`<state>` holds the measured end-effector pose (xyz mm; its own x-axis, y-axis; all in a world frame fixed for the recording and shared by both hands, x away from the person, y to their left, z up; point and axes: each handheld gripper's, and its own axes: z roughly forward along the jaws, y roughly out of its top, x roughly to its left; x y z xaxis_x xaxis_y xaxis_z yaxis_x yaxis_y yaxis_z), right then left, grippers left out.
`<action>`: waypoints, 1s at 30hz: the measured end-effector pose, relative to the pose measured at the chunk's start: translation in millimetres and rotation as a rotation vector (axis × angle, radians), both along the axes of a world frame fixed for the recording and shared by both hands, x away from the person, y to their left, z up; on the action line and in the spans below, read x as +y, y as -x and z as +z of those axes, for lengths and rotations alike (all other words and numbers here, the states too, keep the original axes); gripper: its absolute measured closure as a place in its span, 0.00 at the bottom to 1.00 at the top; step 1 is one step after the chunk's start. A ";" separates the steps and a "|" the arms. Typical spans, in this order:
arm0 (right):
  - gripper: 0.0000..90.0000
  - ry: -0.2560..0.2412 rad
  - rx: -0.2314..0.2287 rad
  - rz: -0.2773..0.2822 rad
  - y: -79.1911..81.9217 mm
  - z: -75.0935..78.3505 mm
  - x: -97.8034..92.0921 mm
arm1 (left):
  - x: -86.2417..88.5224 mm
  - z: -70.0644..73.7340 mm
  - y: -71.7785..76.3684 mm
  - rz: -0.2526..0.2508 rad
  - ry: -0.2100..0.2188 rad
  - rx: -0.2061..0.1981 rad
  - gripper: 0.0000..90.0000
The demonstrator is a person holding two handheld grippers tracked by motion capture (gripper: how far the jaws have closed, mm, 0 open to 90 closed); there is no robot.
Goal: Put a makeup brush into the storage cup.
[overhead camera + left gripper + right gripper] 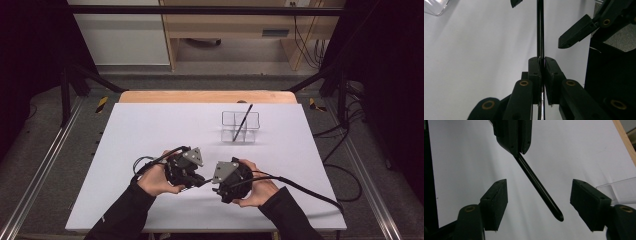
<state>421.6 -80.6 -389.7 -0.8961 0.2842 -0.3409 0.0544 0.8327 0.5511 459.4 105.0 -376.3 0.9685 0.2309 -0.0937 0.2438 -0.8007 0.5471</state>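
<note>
Slim black pen [537, 187] pinched in left tongs [541, 75], tip between right tongs [537, 207].

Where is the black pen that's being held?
The black pen is clamped in the left hand-held gripper, its free end between the open right hand-held gripper jaws, above the white table.
</note>
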 end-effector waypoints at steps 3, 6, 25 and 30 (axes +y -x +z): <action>0.38 0.020 -0.010 0.010 0.1 0.3 1.7 | -1.1 0.0 0.4 0.000 -0.007 0.001 0.93; 0.40 0.034 -0.023 0.022 0.4 0.8 4.0 | -1.7 0.3 0.7 -0.001 -0.009 0.000 0.93; 0.59 0.122 -0.067 0.082 2.5 -2.3 13.2 | -4.0 1.9 2.0 -0.017 -0.010 0.011 0.93; 0.65 0.135 -0.085 0.097 4.1 -2.3 15.3 | -3.9 2.2 2.5 -0.020 -0.016 0.011 0.93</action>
